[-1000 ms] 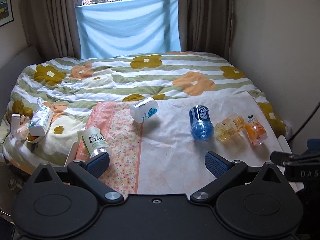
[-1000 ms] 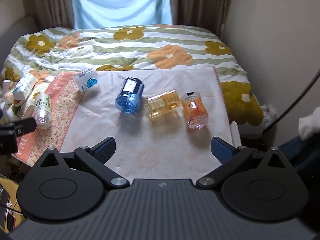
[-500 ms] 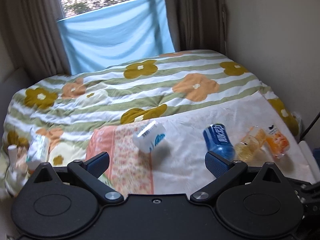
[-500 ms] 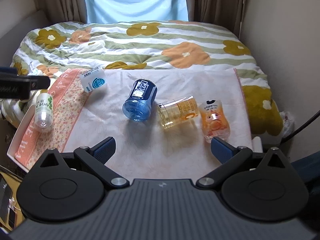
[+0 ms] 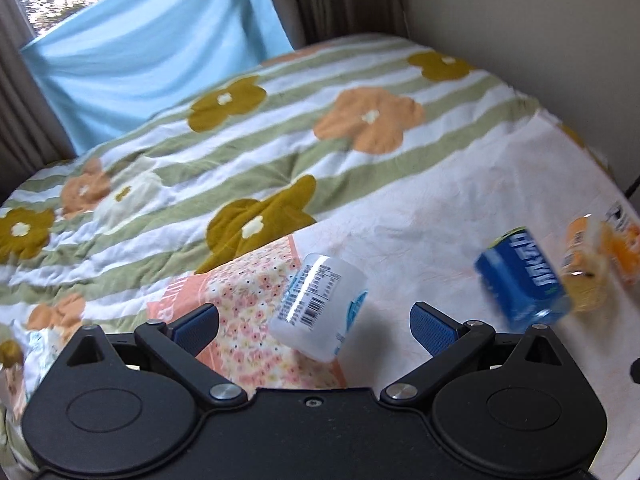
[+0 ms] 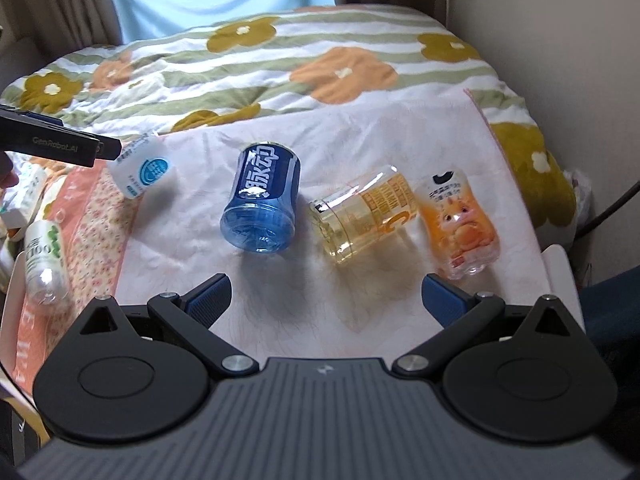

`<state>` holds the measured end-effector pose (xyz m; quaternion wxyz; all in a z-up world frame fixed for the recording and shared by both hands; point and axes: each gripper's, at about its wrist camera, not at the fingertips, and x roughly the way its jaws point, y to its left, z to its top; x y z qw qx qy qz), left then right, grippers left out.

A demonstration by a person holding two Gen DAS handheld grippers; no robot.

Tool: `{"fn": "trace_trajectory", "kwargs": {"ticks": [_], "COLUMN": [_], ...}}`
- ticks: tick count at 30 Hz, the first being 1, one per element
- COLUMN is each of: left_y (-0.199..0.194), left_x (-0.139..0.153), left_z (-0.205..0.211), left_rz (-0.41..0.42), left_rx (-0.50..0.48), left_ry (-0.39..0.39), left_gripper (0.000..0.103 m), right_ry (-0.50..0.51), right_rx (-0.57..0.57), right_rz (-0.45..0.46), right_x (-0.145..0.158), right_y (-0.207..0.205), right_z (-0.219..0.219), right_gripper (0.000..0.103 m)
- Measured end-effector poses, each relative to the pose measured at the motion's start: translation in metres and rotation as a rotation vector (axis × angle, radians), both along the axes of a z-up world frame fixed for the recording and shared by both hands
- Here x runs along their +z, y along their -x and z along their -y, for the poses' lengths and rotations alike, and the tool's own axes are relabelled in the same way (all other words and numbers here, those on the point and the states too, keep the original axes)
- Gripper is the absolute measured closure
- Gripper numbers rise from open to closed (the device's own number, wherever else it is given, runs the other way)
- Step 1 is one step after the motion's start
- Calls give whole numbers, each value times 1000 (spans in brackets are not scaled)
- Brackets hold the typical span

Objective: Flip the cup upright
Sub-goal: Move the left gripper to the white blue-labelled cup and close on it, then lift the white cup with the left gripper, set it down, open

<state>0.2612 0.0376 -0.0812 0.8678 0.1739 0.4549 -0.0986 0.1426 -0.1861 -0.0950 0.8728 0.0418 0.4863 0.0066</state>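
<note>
Several cut-bottle cups lie on their sides on a pale cloth (image 6: 360,128) over the bed. A white cup (image 5: 320,308) with a barcode and blue logo lies between the open fingers of my left gripper (image 5: 314,326); it also shows in the right wrist view (image 6: 140,170), with the left gripper's finger (image 6: 60,146) beside it. A blue cup (image 6: 262,198), a clear yellow cup (image 6: 364,214) and an orange cup (image 6: 460,224) lie ahead of my open, empty right gripper (image 6: 326,302). The blue cup (image 5: 520,276) shows at the left view's right.
A green-labelled cup (image 6: 42,256) lies on the floral pink cloth (image 6: 92,216) at the left. The flowered quilt (image 5: 280,140) covers the bed behind. A wall (image 6: 560,20) runs along the right side, curtains and a blue sheet (image 5: 152,52) at the back.
My left gripper has moved forward and down toward the white cup, which now lies between its fingers. My right gripper has moved closer to the blue, yellow and orange cups.
</note>
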Motion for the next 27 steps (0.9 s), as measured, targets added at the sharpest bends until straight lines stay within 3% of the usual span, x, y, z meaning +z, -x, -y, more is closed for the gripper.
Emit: {"fn": "trace_trajectory", "kwargs": {"ticks": [11, 20, 24, 27], "left_y": [-53, -69, -74, -76], "left_x": [-50, -76, -82, -80], "left_z": [-9, -3, -6, -7], "left_rz": [-160, -249, -285, -291], "left_rx": [-94, -154, -151, -144], "left_ry": [-7, -38, -36, -34], "left_gripper": [3, 16, 31, 32], "right_ry": [-10, -2, -1, 3], "right_rx": [-100, -171, -185, -187], "right_rz": [-91, -141, -147, -144], "right_x": [-30, -43, -43, -42], "right_y": [-22, -28, -31, -32], "right_z": [-12, -8, -7, -8], "right_gripper": [0, 0, 0, 0]}}
